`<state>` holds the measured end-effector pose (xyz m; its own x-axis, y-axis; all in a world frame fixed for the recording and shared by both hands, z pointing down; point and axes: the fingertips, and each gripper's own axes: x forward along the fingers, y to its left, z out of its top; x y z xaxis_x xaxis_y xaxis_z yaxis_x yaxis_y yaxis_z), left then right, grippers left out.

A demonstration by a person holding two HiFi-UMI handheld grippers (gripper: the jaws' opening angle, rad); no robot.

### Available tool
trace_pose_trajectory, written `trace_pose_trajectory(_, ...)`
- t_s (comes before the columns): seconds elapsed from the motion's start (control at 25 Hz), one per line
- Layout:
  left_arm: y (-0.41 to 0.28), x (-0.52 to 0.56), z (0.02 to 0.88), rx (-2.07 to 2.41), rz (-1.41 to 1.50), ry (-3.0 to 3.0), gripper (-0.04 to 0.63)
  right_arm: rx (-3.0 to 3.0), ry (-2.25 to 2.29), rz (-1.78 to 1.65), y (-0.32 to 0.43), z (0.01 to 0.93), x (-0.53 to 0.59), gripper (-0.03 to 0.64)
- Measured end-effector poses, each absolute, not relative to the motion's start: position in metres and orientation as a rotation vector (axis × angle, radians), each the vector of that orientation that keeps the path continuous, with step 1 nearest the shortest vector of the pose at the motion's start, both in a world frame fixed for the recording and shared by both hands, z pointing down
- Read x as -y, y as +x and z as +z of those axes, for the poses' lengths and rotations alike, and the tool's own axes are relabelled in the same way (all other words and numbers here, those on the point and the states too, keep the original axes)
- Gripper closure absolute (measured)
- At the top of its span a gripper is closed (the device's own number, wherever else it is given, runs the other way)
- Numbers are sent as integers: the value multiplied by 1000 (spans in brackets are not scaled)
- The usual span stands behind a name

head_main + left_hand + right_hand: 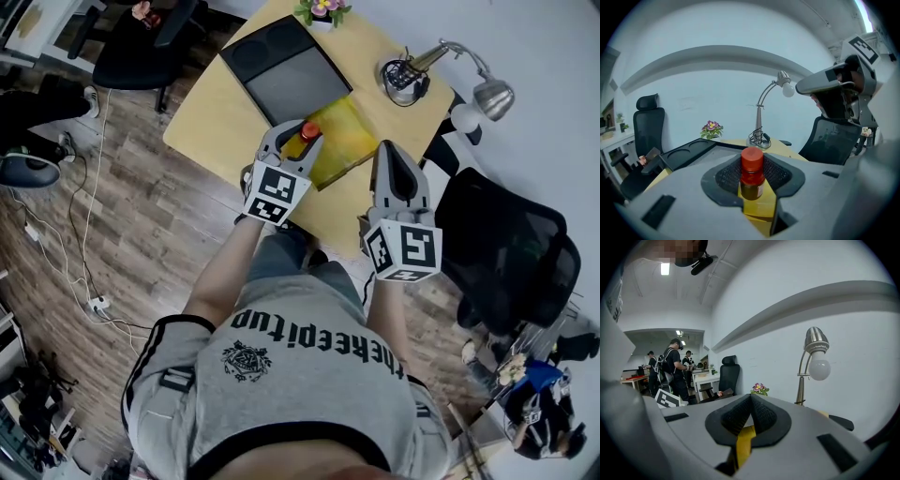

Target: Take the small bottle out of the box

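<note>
Left gripper view: left tongs (752, 164) clamped on the small bottle (752, 180), red cap up, just above the yellow box (345, 133) by the table's (211, 117) near edge. Right tongs (751, 398) pressed together, empty. Extraction looks nearly complete; carrying clear and setting down remain.

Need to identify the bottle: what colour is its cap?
The cap is red, clearest in the left gripper view.

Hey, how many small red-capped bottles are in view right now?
1. The small bottle is gripped between the left gripper's fingers, above the yellow box. Others may be hidden inside the box.
</note>
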<state>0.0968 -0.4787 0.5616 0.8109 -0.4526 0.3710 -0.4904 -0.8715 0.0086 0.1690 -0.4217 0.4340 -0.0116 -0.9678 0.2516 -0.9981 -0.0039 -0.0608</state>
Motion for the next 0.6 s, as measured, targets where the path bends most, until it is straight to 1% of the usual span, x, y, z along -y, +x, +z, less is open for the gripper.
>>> trace_pose_trajectory(0.6,63,443,485,843,383,2831,454,2245,2044,252,143,406,392,615)
